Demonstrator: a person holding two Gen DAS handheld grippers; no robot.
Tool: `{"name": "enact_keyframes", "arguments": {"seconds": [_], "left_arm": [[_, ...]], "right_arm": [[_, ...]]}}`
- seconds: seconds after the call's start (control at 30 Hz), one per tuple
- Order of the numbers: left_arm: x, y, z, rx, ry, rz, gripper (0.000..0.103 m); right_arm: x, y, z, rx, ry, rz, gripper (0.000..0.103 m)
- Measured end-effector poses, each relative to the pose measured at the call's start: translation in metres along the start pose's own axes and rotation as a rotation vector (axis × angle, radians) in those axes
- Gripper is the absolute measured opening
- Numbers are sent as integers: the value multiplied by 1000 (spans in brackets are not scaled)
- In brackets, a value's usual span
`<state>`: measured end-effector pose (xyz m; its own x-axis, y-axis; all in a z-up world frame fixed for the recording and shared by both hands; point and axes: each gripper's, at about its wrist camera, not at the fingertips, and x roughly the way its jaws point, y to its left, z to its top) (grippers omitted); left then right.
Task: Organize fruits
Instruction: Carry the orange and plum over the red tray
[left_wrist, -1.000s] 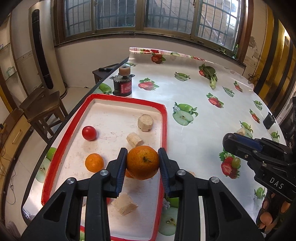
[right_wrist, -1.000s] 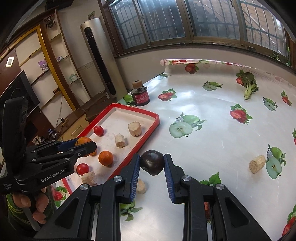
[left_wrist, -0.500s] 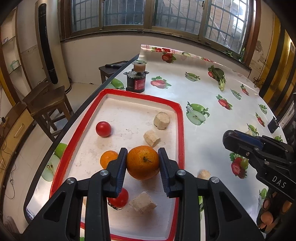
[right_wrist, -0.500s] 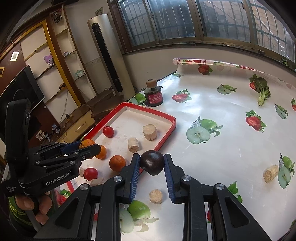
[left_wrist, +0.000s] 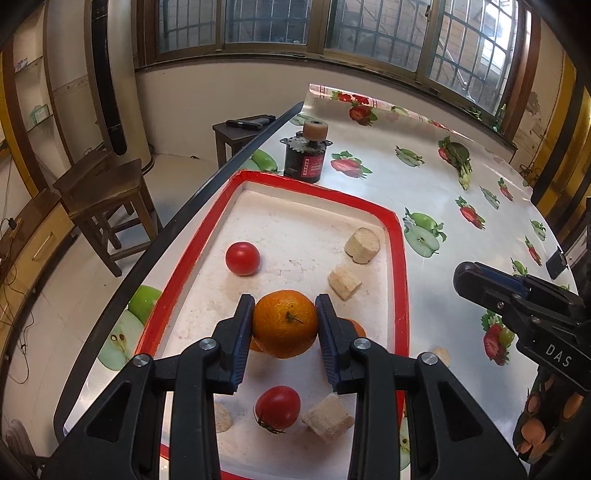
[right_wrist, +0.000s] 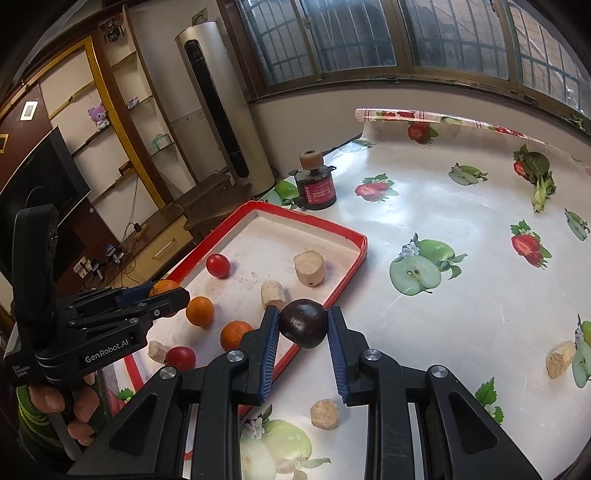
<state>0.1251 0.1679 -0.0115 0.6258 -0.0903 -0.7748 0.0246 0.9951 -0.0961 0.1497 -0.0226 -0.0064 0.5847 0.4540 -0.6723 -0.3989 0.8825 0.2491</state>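
Under my claws I see the table (right_wrist: 461, 325), covered with a glossy fruit-print cloth. Directly on it lie a red tray (left_wrist: 400, 266) near its left edge, a dark jar (right_wrist: 317, 190) just behind the tray, and two cork pieces (right_wrist: 324, 414) (right_wrist: 560, 359).

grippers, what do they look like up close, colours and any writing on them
Both are matte black plastic with silver screw heads at the joints and ribbed blue pads inside the fingers. The left gripper carries white "GenRobot.AI" lettering on its body in the right wrist view; the right gripper shows white "DAS" lettering in the left wrist view. The hand on the left one is bare, with a green patterned sleeve.
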Motion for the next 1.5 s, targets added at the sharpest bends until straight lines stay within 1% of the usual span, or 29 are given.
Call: {"name": "enact_keyframes", "arguments": {"seconds": [0.23, 0.43, 0.67, 0.8, 0.93, 1.1, 1.2, 1.33, 1.5], "left_arm": [[7, 11, 13, -8, -2, 5, 31], [22, 18, 35, 4, 2, 19, 31], [52, 26, 66, -13, 47, -7, 31], [75, 30, 77, -29, 78, 18, 31], [94, 30, 81, -37, 109, 29, 31], [109, 28, 81, -30, 130, 38, 31], [116, 30, 80, -45, 152, 26, 31], [126, 29, 80, -36, 176, 40, 31], [129, 28, 79, -29, 180, 49, 32]], "right_arm": [[18, 4, 10, -8, 11, 7, 27], [38, 5, 26, -13, 23, 11, 27], [74, 10, 53, -27, 36, 13, 27], [99, 13, 66, -38, 62, 5, 27], [124, 16, 76, -55, 87, -6, 27], [146, 13, 81, -66, 122, -13, 27], [156, 12, 80, -74, 143, -19, 27], [166, 11, 76, -82, 170, -20, 28], [174, 6, 72, -74, 182, -18, 30]]}}
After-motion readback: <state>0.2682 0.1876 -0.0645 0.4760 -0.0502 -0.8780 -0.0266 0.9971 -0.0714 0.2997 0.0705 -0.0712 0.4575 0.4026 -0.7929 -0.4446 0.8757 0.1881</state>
